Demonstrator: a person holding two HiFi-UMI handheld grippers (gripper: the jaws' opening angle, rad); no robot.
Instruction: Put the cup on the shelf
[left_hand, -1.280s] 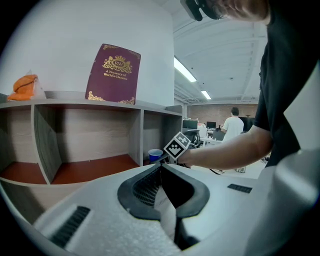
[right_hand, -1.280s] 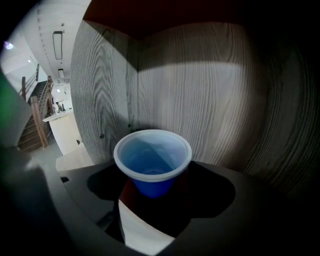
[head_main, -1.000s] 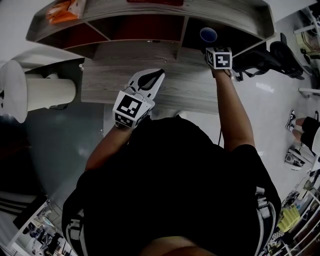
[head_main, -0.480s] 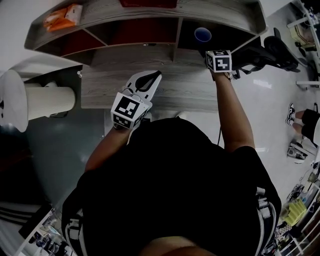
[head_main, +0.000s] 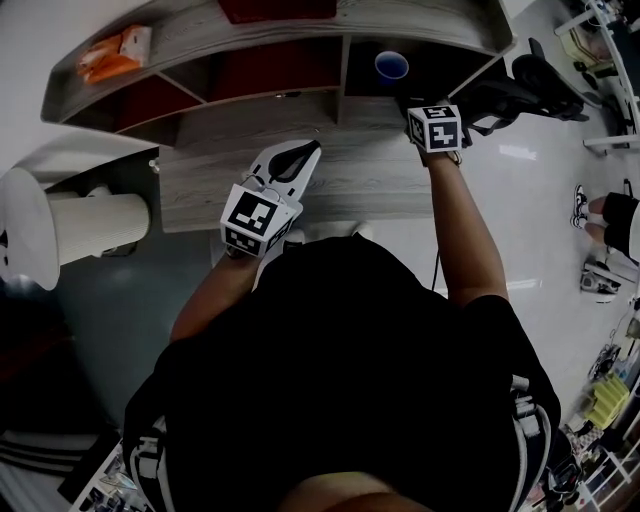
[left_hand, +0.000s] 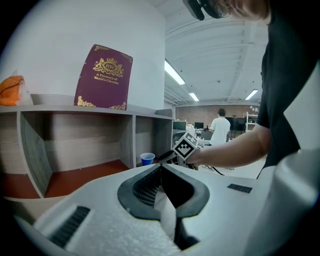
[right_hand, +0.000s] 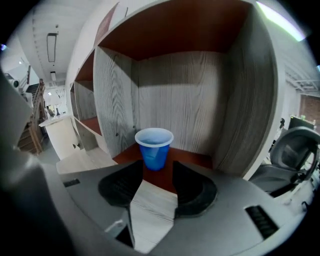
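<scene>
A blue cup (head_main: 391, 66) stands upright on the red-brown floor of the shelf's (head_main: 341, 62) right compartment. In the right gripper view the cup (right_hand: 154, 147) sits just beyond my right gripper (right_hand: 157, 172), whose jaws are closing with nothing between them. From the head view that right gripper (head_main: 421, 104) hovers at the compartment's mouth, apart from the cup. My left gripper (head_main: 316, 150) is shut and empty above the grey wooden desk; in its own view the left gripper (left_hand: 161, 166) points toward the cup (left_hand: 147, 158).
A purple book (left_hand: 104, 77) and an orange packet (head_main: 110, 55) rest on top of the shelf. A black office chair (head_main: 540, 85) stands right of the desk, a white cylindrical object (head_main: 60, 205) to the left. A person (left_hand: 220, 130) stands far off.
My right gripper has drawn back a little from the cup, which stays on the shelf. The left gripper has hardly moved.
</scene>
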